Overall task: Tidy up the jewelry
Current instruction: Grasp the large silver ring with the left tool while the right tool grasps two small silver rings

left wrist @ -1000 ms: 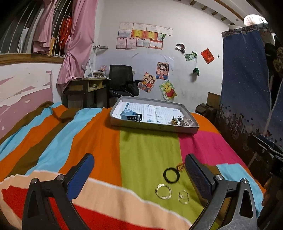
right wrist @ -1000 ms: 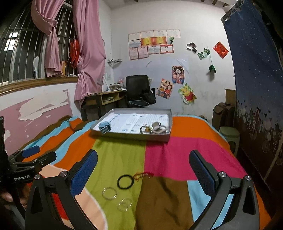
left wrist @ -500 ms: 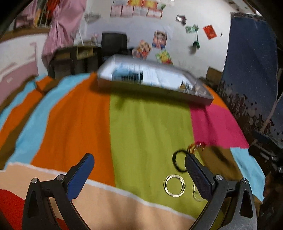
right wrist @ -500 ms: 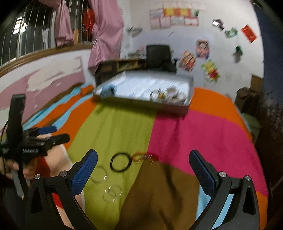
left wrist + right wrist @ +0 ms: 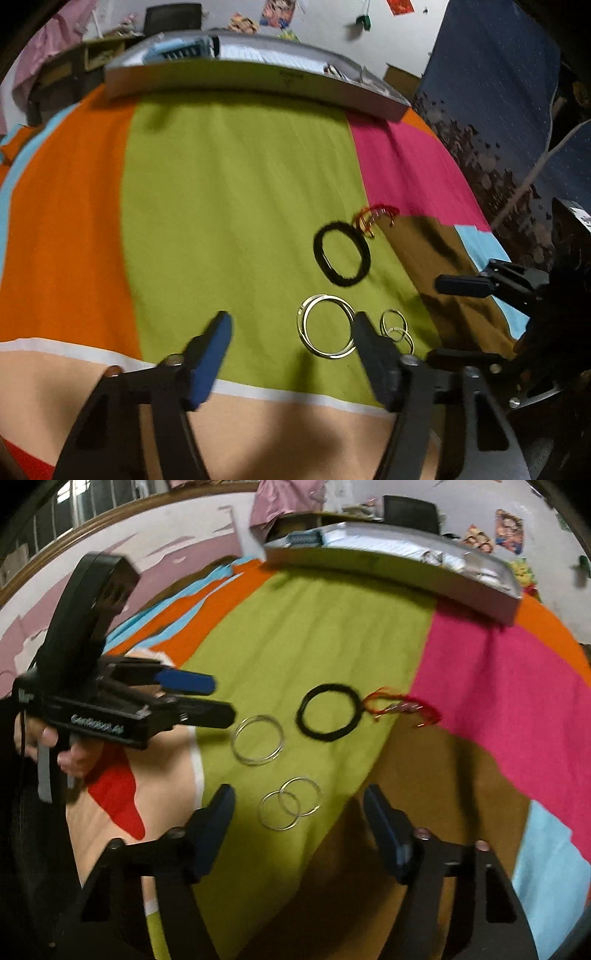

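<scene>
Both grippers, left (image 5: 291,326) and right (image 5: 299,803), fingers spread and empty, hover over bangles (image 5: 325,325) mid-bed (image 5: 221,184); tray (image 5: 258,79) at far edge.

Silver bangles (image 5: 258,745) flat beside black ring (image 5: 328,713)

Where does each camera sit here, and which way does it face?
Left wrist: on the left gripper, looking down at the large silver bangle; the right gripper shows at right.
Right wrist: on the right gripper, above two small linked rings; left gripper and a hand at left.
Shared: black band, tray.
</scene>
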`<state>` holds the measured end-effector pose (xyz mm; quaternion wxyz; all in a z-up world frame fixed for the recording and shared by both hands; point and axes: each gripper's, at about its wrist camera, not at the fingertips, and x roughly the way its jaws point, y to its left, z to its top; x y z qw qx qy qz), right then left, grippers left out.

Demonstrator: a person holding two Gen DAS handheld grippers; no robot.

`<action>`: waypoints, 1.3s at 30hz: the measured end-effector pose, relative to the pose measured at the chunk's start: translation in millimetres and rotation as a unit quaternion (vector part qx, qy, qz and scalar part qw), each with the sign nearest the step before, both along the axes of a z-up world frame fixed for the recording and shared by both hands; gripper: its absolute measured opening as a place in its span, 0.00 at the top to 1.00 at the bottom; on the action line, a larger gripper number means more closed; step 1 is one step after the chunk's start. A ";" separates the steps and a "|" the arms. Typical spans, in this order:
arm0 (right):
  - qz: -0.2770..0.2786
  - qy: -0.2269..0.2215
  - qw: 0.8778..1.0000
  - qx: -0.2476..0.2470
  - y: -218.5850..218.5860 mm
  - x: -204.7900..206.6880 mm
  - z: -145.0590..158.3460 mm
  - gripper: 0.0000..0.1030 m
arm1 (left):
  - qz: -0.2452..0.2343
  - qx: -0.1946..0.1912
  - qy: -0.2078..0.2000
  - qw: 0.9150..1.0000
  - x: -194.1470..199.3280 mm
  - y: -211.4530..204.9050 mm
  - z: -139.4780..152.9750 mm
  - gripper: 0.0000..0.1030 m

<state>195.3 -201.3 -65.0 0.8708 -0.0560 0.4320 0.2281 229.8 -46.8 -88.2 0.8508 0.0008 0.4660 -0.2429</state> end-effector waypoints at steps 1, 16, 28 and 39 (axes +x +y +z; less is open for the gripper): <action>0.007 0.003 1.000 0.002 2.8 0.8 -3.2 0.43 | -0.005 -0.001 0.007 1.000 1.8 -1.5 -2.5 0.49; 0.001 0.040 0.999 -0.016 17.2 14.1 -28.9 0.51 | -0.023 0.002 0.062 0.998 16.3 -17.1 -27.0 0.93; -0.007 0.034 0.999 -0.021 24.4 16.1 -29.8 0.75 | -0.007 0.006 0.058 0.998 10.7 -13.5 -20.2 0.96; -0.037 -0.035 0.999 -0.008 10.5 4.6 5.6 0.75 | 0.009 -0.014 0.001 1.000 7.2 -10.3 15.0 0.97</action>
